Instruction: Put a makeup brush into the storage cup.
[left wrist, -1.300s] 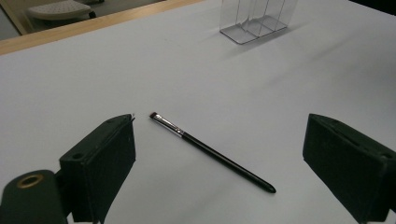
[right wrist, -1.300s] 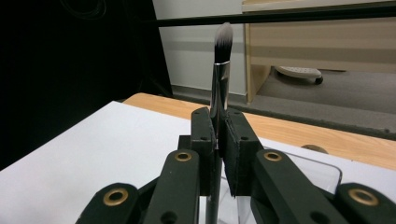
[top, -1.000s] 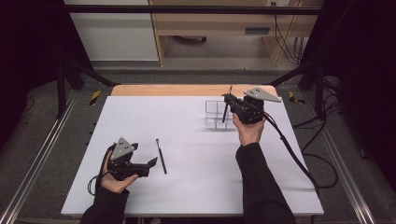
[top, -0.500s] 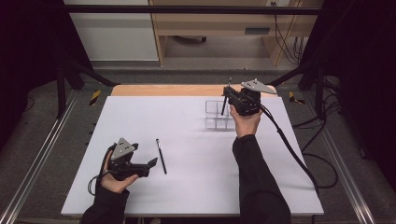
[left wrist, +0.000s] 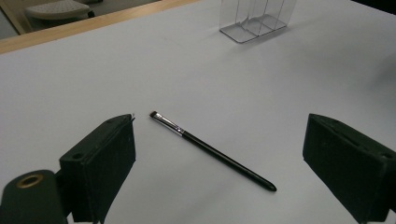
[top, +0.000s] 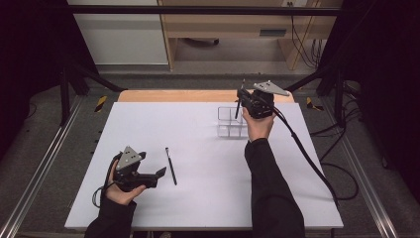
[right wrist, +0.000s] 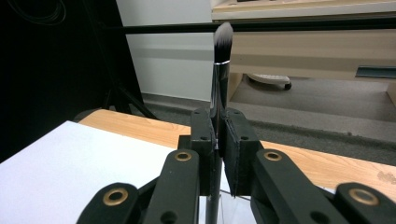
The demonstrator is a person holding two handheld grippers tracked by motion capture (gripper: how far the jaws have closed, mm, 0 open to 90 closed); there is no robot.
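A thin black makeup brush point(top: 171, 166) point(left wrist: 212, 151) lies flat on the white table sheet point(top: 198, 144), just right of my left gripper point(top: 159, 173). The left gripper point(left wrist: 219, 154) stands open, its jaws wide on either side of that brush without touching it. My right gripper point(top: 240, 97) point(right wrist: 219, 140) is shut on a second brush point(right wrist: 220, 70) with a white-tipped head, held upright with the bristles up. That brush point(top: 238, 104) hangs over the clear plastic organizer point(top: 232, 121) point(left wrist: 254, 18) at the back of the table, its lower end at the organizer's top.
A wooden strip point(top: 173, 95) borders the table's far edge. The right gripper's cable point(top: 307, 158) trails off the right side. Metal rails point(top: 44, 163) run along the left. A cabinet and a desk stand beyond the table.
My right gripper has carried its brush a little farther back and to the right, over the organizer. The left gripper and the lying brush have stayed put.
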